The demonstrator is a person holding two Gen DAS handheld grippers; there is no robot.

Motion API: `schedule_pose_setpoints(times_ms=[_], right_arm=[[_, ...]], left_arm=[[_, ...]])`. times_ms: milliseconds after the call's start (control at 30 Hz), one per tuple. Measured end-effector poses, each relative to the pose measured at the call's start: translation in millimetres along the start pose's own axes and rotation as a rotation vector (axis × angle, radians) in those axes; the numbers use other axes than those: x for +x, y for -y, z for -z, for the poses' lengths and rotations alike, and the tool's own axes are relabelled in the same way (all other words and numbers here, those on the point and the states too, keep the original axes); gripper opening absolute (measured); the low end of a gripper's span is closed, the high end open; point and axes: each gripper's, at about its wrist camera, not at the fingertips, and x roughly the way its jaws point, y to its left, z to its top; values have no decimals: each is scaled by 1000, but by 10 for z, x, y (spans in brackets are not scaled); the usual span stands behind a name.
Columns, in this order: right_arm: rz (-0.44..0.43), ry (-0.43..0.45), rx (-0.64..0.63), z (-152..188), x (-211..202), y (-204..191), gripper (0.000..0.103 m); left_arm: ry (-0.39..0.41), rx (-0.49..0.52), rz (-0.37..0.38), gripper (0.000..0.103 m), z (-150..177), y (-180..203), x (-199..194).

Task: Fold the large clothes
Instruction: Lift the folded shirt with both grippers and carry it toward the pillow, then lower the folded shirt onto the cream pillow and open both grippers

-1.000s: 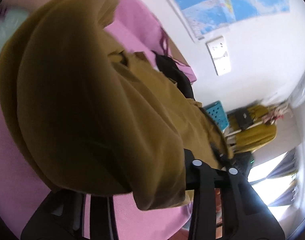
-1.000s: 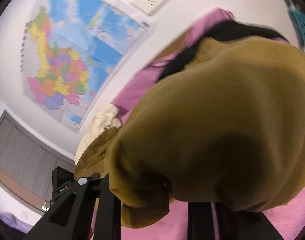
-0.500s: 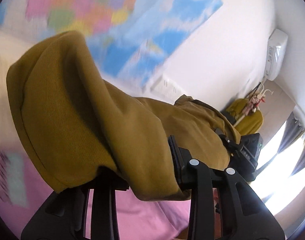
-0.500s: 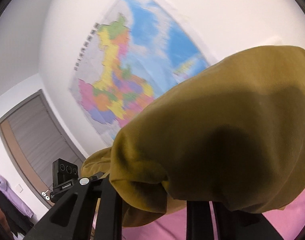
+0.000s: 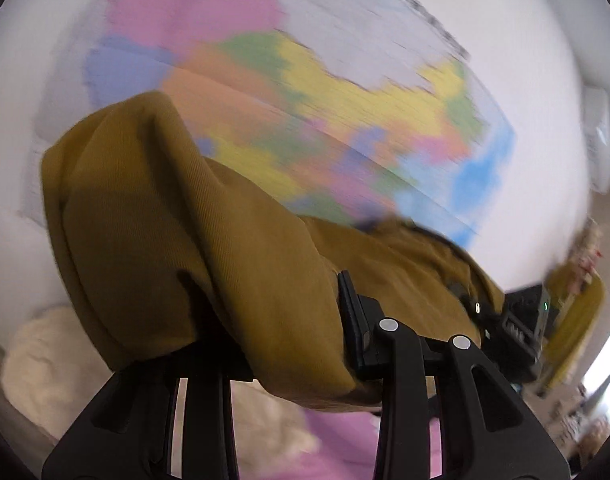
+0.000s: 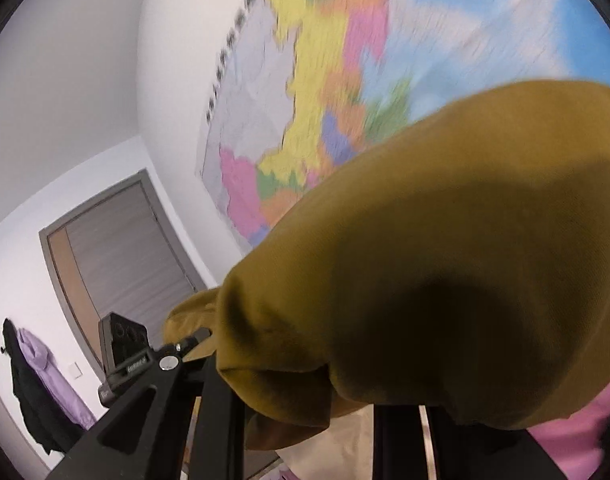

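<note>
A mustard-yellow garment [image 5: 193, 248] hangs stretched between both grippers, lifted high in front of the wall. My left gripper [image 5: 281, 344] is shut on one bunched edge of it; the cloth drapes over the fingers and hides their tips. The garment runs right to the other gripper's black body [image 5: 525, 320]. In the right wrist view my right gripper [image 6: 317, 384] is shut on another bunched edge of the garment [image 6: 445, 272], which fills the lower right and hides the fingertips. The left gripper's body [image 6: 125, 352] shows at lower left.
A coloured wall map [image 5: 325, 92] fills the wall behind and also shows in the right wrist view [image 6: 325, 80]. Pink bedding [image 5: 345, 440] and a cream cloth [image 5: 45, 360] lie below. A grey door [image 6: 117, 248] and hanging purple and black clothes [image 6: 37, 384] are at left.
Both grippers have tilted and risen with the garment. The views swung from the pink bed up to the wall map. The grips have not changed.
</note>
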Motion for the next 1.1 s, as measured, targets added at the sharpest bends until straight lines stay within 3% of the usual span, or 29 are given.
schedule_pose_setpoints(times_ms=[67,133,267,300,333,400,533,567,600,700,800,833,933,967,1000,1067,1100], right_arm=[[-17,-57,4,249,346,66,20],[-30,-188,57,719,730,240,21],[71,-486,168,1731,1231,684,25],[87,-533,217,1936,1271,818,27],[79,-544,255,2061,1249,911,29],[64,-559,272,2080,1170,947,37],[77,-622,257,1953,917,861,46],[90,-645,239,1936,858,835,55],[90,-658,208,1901,747,784,62],[131,-680,60,1761,375,575,64],[141,-611,-40,1478,45,425,64],[202,-555,-94,1339,-39,380,64],[300,-465,-129,1057,-38,449,73],[318,-456,-117,1014,31,538,83],[351,-457,-99,995,136,647,85],[368,-492,-64,1061,368,805,84],[378,-512,-42,1130,483,881,76]], left_arm=[[25,1,-38,32,40,-317,-26],[19,-41,-103,34,270,-791,-10],[-172,-195,-267,34,1038,-1781,284],[-226,-253,-285,36,1289,-2020,356],[-223,-279,-269,38,1384,-2104,347],[-201,-320,-233,48,1483,-2162,280],[-232,-300,-258,53,1444,-2097,345],[-245,-292,-267,56,1447,-2150,242],[-266,-273,-294,62,1435,-2106,237],[-270,-214,-333,82,1415,-2053,103],[-250,-144,-362,85,1401,-1900,-98],[-236,-125,-379,85,1390,-1833,-173],[-186,-87,-388,88,1312,-1652,-297],[-173,-80,-369,90,1279,-1595,-312],[-166,-63,-347,94,1254,-1526,-299],[-176,-25,-353,95,1262,-1445,-212],[-197,-18,-359,95,1286,-1435,-122]])
